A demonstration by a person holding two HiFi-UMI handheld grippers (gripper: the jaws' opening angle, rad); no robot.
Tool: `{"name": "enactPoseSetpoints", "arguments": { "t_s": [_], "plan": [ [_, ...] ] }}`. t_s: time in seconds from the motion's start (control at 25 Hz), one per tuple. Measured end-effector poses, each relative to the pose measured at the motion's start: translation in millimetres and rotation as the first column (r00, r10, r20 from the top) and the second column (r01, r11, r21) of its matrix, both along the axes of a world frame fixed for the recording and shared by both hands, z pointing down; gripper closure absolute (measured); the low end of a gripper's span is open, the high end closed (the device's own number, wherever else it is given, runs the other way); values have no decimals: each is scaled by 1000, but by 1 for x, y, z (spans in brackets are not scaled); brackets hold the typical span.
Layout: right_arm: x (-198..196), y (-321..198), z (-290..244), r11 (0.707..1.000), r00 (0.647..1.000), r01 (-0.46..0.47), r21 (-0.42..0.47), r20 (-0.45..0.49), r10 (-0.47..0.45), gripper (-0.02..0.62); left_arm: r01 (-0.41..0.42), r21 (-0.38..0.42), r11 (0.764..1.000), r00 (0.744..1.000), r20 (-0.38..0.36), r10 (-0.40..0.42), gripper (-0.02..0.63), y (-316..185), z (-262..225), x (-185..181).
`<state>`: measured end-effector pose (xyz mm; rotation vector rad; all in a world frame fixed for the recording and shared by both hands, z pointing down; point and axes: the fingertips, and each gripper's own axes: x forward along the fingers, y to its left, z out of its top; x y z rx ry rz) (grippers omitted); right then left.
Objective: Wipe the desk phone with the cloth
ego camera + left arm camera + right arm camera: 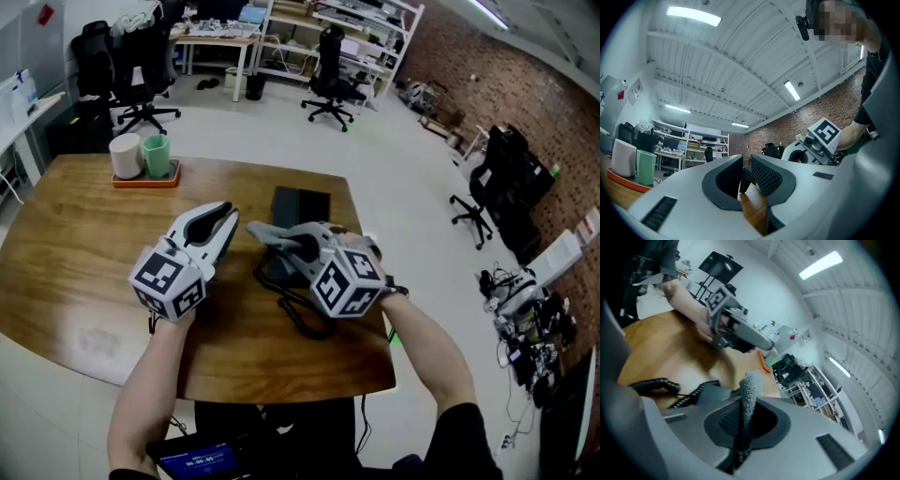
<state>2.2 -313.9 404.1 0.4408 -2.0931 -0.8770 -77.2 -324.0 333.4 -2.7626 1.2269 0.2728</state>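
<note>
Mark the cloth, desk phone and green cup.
cloth (751,386), right gripper view, upper free end.
desk phone (300,203), head view, rear of body.
green cup (156,157), head view, side wall.

Grey cloth pinched in right tool, black desk phone lying flat

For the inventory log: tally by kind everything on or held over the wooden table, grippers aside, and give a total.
Desk phone: 1
Cloth: 1, clamped in the right gripper
Cups: 2, a white cup and a green cup
Tray: 1
Total: 5
</note>
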Motion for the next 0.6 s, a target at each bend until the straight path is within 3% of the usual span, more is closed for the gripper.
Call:
{"name": "enactPoseSetpoints", "arguments": {
  "t_s": [0.12, 0.2, 0.28, 0.36, 0.44, 0.52, 0.6],
  "plan": [
    [4, 52, 22, 992, 988, 114, -49, -98, -118, 569, -1, -2, 1000, 1000, 5, 1, 565, 2, -1, 1],
    [10, 77, 35, 978, 960, 183, -104, -194, -200, 569, 0, -4, 1000, 1000, 7, 0, 565, 2, -1, 2],
    [13, 81, 34, 970, 949, 203, -134, -216, -228, 569, 2, -4, 1000, 1000, 7, -1, 565, 1, 1, 2],
    [10, 49, 8, 988, 986, 130, -84, -99, -138, 569, 1, -5, 1000, 1000, 7, -1, 565, 0, 1, 0],
    [10, -7, -29, 999, 997, -36, 6, 67, 35, 569, 1, -3, 1000, 1000, 8, -1, 565, 0, 1, -1],
    [16, -63, -54, 977, 963, -205, 53, 188, 192, 569, 3, -1, 1000, 1000, 8, -3, 565, 0, 3, -2],
    [19, -100, -60, 954, 932, -296, 43, 234, 279, 569, 3, -1, 1000, 1000, 10, -3, 565, 0, 4, -1]
  ]
}}
